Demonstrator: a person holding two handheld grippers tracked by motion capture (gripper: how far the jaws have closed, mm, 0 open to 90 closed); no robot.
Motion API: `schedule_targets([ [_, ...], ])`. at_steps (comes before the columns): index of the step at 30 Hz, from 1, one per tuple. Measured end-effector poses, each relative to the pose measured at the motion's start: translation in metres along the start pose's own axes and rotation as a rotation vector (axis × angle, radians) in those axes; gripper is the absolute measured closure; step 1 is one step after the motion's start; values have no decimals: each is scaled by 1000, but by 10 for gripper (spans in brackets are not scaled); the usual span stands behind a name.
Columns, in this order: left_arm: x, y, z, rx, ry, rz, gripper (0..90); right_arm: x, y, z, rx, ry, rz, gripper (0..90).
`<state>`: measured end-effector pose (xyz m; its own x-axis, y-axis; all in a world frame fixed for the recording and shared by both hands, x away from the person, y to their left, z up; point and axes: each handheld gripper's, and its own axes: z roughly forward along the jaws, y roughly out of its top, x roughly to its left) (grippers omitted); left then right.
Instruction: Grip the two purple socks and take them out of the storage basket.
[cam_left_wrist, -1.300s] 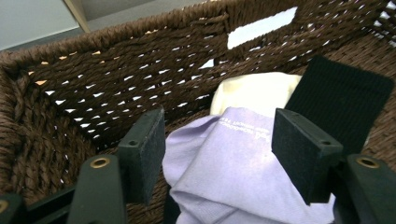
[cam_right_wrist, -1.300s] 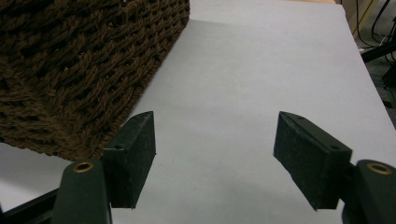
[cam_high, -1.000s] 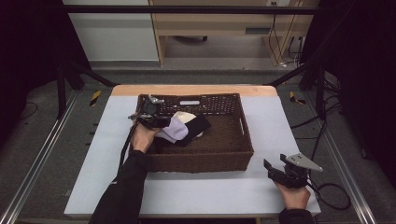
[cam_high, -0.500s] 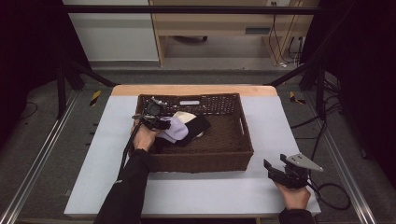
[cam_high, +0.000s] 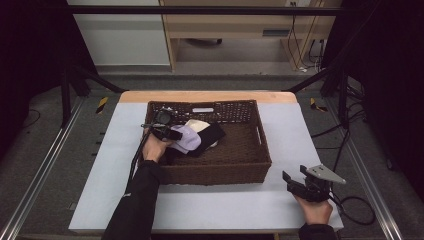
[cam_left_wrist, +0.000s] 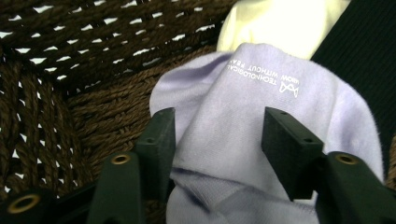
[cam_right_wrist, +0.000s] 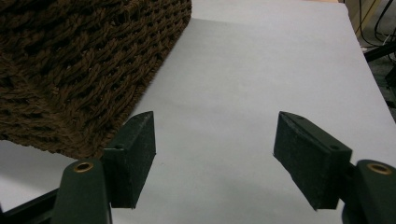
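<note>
Your gear: black sleeves and two dark handheld grippers.

Your left gripper (cam_left_wrist: 217, 140) has blocky dark-green jaws with brass-ringed holes and small screw dimples; a black cable trails from it. Your right gripper (cam_right_wrist: 215, 158) has the same jaws, a grey three-cornered plate on top, and a black looping cable.

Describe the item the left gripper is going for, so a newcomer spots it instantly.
Find the brown wicker basket mid-table; three cloth items lie at its left end. Take the lavender sock between the left gripper jaws, which have just been closing. Its neighbours are cream and black; it alone carries small white lettering.
</note>
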<state>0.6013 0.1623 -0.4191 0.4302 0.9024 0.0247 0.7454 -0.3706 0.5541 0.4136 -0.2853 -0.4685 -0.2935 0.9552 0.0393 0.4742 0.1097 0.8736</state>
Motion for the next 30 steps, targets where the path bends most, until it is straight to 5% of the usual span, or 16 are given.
schedule_targets([
  [9, -3, 0, -3, 33, -5, 4, 749, 0, 0, -1, -2, 1, 3, 296],
  [14, -6, 0, -10, 0, -2, 30, 824, 0, 0, -1, -1, -2, 4, 296],
  [21, -4, -1, -28, -129, -42, 18, 833, -1, 0, -1, -6, -6, 0, 296],
  [30, -5, -2, -67, -354, -97, 20, 836, 0, 0, -1, -1, -8, 4, 296],
])
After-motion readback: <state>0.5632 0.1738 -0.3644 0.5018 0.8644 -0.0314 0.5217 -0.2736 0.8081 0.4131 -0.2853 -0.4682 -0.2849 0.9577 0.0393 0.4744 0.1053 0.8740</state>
